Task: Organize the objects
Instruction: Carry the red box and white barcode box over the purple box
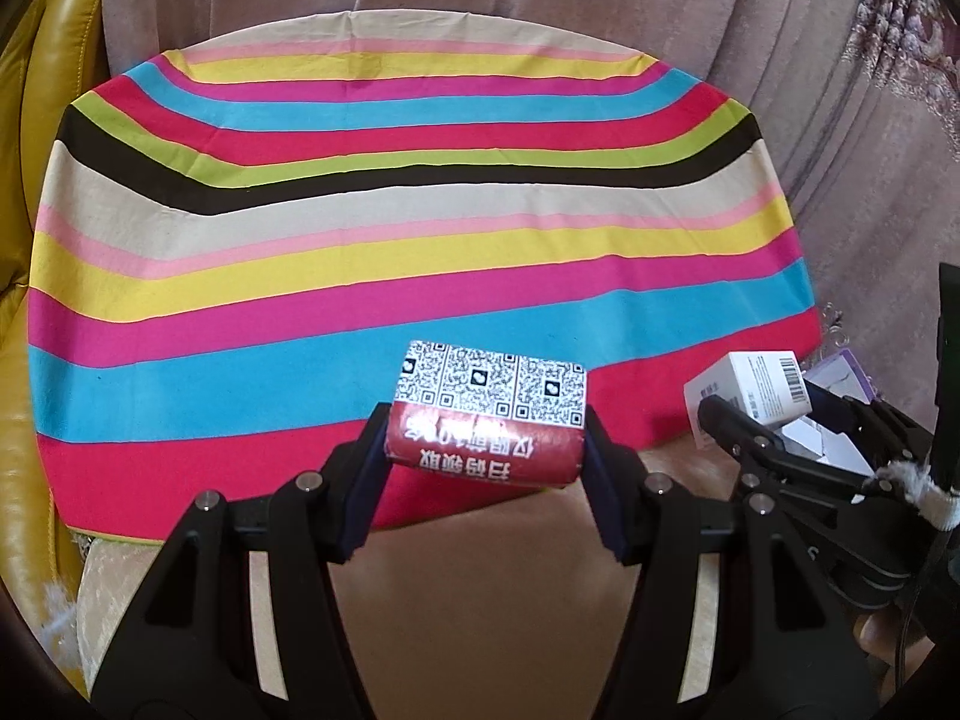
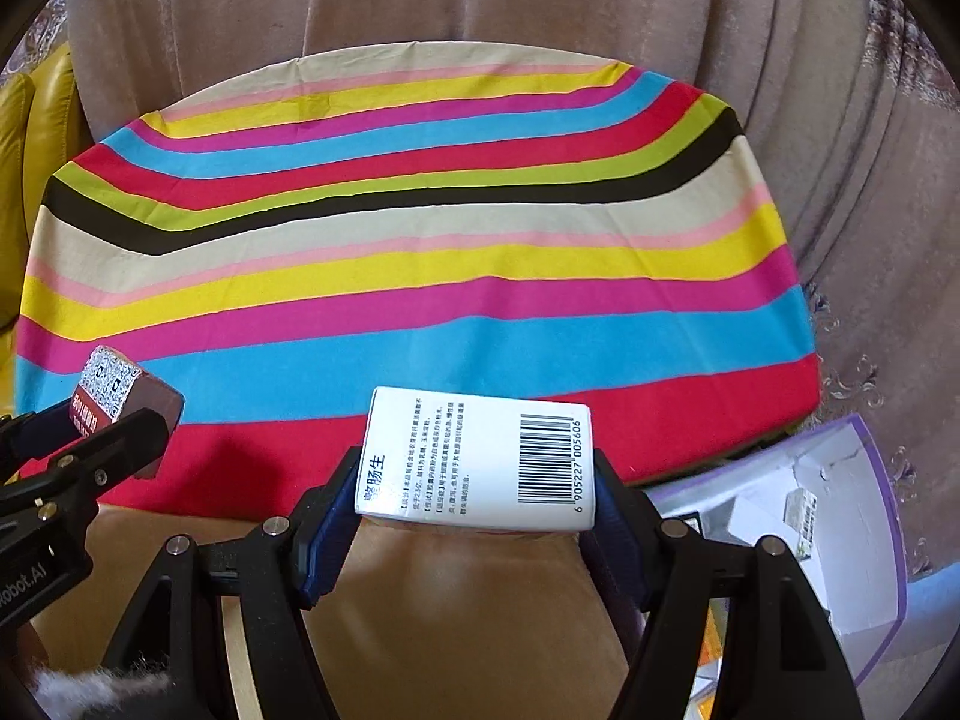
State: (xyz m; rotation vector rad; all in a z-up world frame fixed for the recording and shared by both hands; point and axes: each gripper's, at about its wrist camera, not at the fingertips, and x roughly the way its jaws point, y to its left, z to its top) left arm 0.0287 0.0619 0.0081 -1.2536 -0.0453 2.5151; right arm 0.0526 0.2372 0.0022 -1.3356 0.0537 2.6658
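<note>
- Clamped in left gripper (image 1: pixel 486 438) by its short ends: red paper-wrapped packet with QR-code panel (image 1: pixel 489 414), soft, light, crushable, above near edge of striped cloth surface (image 1: pixel 420 228).
- Clamped in right gripper (image 2: pixel 477 468) likewise: white cardboard box with barcode (image 2: pixel 480 459), stiff, light, dentable.

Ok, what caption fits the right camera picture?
Right gripper holding a white barcode box above the striped cloth.

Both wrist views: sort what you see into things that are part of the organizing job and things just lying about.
Part of the job:
- red QR-code packet in the left gripper
- white barcode box in the right gripper
- open purple-edged box

Just there:
- striped cloth
- yellow sofa
- pink curtain
</note>
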